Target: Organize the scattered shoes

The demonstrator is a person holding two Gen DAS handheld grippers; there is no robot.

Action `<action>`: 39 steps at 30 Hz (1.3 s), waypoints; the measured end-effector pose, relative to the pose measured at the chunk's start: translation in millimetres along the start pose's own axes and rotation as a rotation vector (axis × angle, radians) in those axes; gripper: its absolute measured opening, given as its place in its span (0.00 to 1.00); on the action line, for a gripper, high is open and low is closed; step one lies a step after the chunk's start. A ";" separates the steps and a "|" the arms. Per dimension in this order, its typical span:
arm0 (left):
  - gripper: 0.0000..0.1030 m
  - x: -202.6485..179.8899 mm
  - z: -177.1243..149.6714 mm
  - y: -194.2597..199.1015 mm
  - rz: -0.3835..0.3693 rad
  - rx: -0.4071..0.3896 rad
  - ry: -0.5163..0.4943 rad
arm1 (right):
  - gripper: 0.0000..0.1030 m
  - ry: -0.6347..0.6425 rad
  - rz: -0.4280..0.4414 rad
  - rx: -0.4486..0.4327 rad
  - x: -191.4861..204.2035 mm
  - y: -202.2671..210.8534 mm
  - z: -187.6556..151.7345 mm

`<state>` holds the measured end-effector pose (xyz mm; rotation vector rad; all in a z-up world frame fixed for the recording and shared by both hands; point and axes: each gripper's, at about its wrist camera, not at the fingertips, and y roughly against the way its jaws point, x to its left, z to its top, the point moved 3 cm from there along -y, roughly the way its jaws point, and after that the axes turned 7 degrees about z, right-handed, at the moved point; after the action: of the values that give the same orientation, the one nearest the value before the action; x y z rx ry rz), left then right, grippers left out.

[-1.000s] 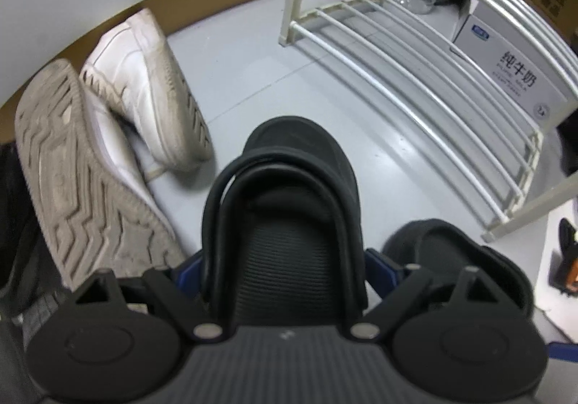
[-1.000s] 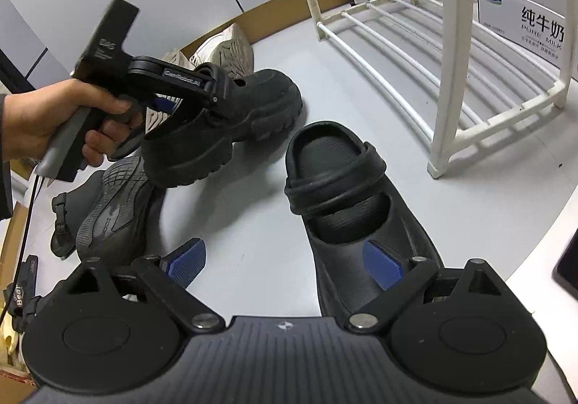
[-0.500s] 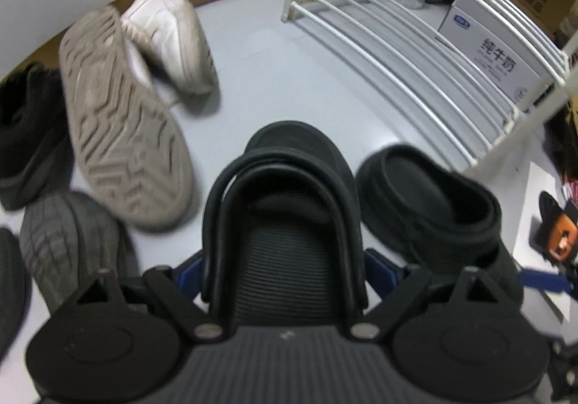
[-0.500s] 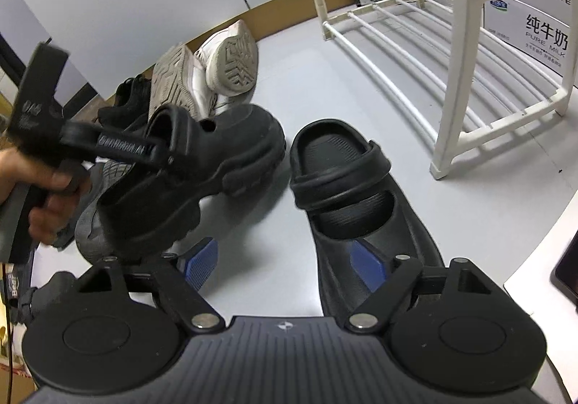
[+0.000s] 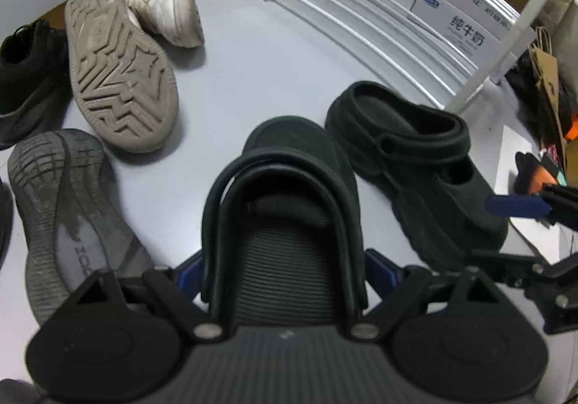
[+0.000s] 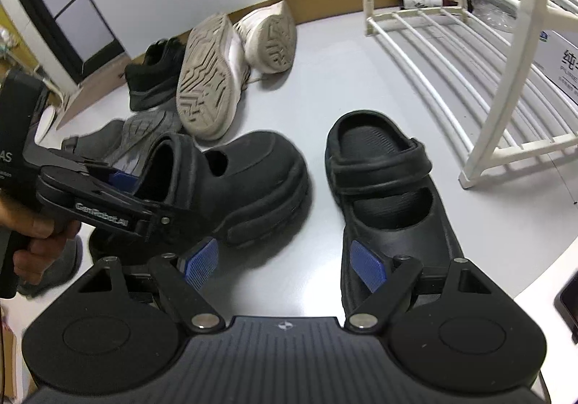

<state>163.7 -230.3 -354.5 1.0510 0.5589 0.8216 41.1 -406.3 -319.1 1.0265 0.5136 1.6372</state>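
Plainly, our white shoe rack (image 6: 469, 53) stands bare on the grey floor (image 5: 253, 71), so most of the sorting is left; white sneakers (image 5: 119, 68), a black trainer (image 5: 29, 78) and a grey shoe (image 5: 61, 201) lie in a heap, well apart from it; one black clog (image 6: 383, 194) rests upright just beside the rack's near post; our left gripper (image 5: 285, 274) clamps its mate, the other black clog (image 6: 238, 187), at the heel; our right gripper (image 6: 285, 265) holds nothing, fingers apart, one over the resting clog's heel.

Bare floor (image 6: 361, 86) before white rack (image 6: 426, 53) (open-fronted), sneaker heap (image 6: 216, 78) crowding left side
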 end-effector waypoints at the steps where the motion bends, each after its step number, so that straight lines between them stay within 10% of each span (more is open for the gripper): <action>1: 0.88 -0.1 -3.7 -3.4 -0.003 0.004 -0.004 | 0.82 0.008 -0.007 0.006 1.1 -1.2 -1.0; 13: 0.91 4.8 -47.3 6.1 0.010 -0.063 -0.105 | 0.82 0.223 -0.035 0.087 30.7 -19.3 -6.4; 39: 0.93 122.8 -110.8 121.9 0.020 -0.072 0.161 | 0.73 0.639 0.159 0.222 98.9 -48.3 -11.3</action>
<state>114.4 -41.2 -291.0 0.9303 0.6511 0.9428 54.5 -296.7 -326.3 0.6931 1.0771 2.0861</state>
